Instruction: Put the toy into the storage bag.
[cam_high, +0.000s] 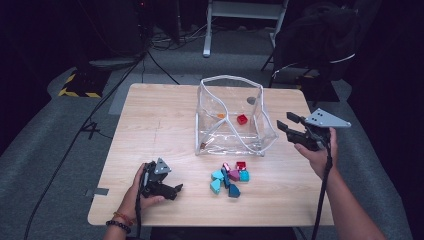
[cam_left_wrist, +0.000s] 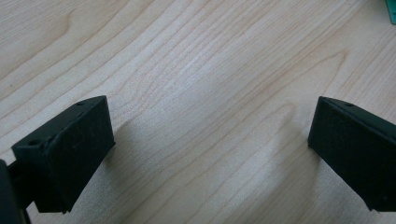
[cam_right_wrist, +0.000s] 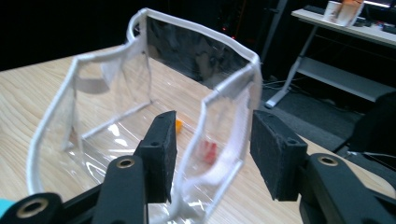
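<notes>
Right gripper (cam_high: 289, 123) hangs beside the clear bag (cam_high: 233, 116), jaws part open and empty; red block (cam_high: 242, 119) lies inside. Left gripper (cam_high: 172, 190) rests wide on the table (cam_high: 150, 125). Next, probably, fetching from the block pile (cam_high: 229, 178).

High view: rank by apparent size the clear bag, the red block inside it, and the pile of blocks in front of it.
1. Clear bag, by far the largest.
2. Pile of blocks.
3. Red block, smallest, though it sits farther from the camera.
</notes>
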